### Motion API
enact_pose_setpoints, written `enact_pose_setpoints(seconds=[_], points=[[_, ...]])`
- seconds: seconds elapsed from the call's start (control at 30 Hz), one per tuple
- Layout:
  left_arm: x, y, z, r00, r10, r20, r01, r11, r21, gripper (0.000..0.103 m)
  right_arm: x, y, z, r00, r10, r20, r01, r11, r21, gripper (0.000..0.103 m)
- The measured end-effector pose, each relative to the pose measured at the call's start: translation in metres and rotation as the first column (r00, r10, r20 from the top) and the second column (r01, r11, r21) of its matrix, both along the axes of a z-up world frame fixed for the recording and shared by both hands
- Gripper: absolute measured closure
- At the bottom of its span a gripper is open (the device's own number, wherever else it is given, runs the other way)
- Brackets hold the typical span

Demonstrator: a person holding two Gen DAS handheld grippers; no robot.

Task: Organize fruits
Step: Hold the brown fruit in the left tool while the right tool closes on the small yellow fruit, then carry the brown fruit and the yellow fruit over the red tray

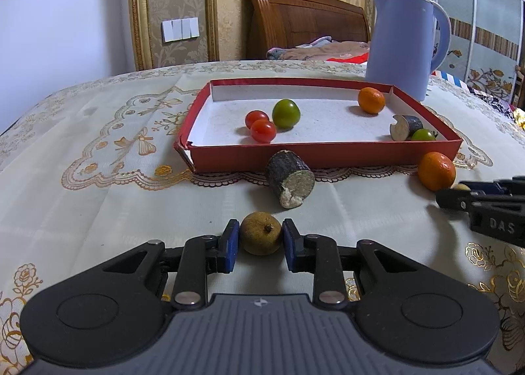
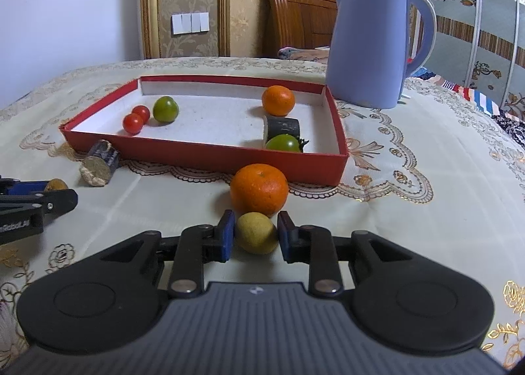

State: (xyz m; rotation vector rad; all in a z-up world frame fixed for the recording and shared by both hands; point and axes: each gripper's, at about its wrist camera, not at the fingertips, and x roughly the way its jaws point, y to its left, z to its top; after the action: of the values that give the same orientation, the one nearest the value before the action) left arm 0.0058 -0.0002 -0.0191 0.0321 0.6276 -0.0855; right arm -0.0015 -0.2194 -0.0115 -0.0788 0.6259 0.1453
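My left gripper (image 1: 261, 240) is shut on a small brown round fruit (image 1: 261, 238) that rests on the tablecloth. My right gripper (image 2: 257, 233) is shut on a yellowish round fruit (image 2: 257, 233), which touches a loose orange (image 2: 259, 189) just behind it. The red tray (image 1: 315, 153) lies ahead of both. It holds two red cherry tomatoes (image 1: 261, 127), a green fruit (image 1: 286, 113), an orange (image 1: 371, 100), a dark cane piece (image 1: 405, 127) and a green tomato (image 1: 423, 135). Another dark cane piece (image 1: 290, 179) lies on the cloth against the tray's front wall.
A tall blue kettle (image 2: 367, 43) stands at the tray's far right corner. The table has an embroidered cream cloth (image 1: 98, 197). Behind it are a wooden headboard (image 1: 305, 20) and, at the right, a patterned wardrobe (image 2: 475, 30).
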Motion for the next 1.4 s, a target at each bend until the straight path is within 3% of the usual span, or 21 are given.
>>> enact_pose_setpoints(seconds=[0.23, 0.47, 0.63, 0.93, 1.4], points=[[-0.003, 0.004, 0.003, 1.0, 0.003, 0.006, -0.003, 1.0, -0.003, 0.076, -0.012, 0.0, 0.011, 0.999, 0.031, 0.036, -0.032, 0.999, 0.006, 0.077], [-0.008, -0.004, 0.009, 0.997, 0.039, 0.065, -0.045, 0.995, 0.085, 0.076, -0.01, 0.001, 0.018, 0.998, 0.04, 0.05, -0.041, 0.999, 0.012, 0.077], [-0.005, 0.0, 0.015, 0.997, 0.065, 0.05, -0.069, 0.995, 0.07, 0.076, -0.007, 0.003, 0.017, 0.998, 0.043, 0.041, -0.044, 0.999, 0.024, 0.077], [0.003, -0.003, 0.034, 0.992, 0.09, 0.09, -0.098, 0.991, 0.094, 0.076, 0.0, 0.009, 0.035, 0.996, 0.054, 0.074, -0.055, 0.998, 0.016, 0.077], [0.052, -0.015, 0.046, 0.988, 0.085, 0.128, -0.104, 0.983, 0.154, 0.076, 0.063, 0.022, 0.044, 0.997, 0.024, 0.076, -0.025, 1.0, 0.009, 0.077]])
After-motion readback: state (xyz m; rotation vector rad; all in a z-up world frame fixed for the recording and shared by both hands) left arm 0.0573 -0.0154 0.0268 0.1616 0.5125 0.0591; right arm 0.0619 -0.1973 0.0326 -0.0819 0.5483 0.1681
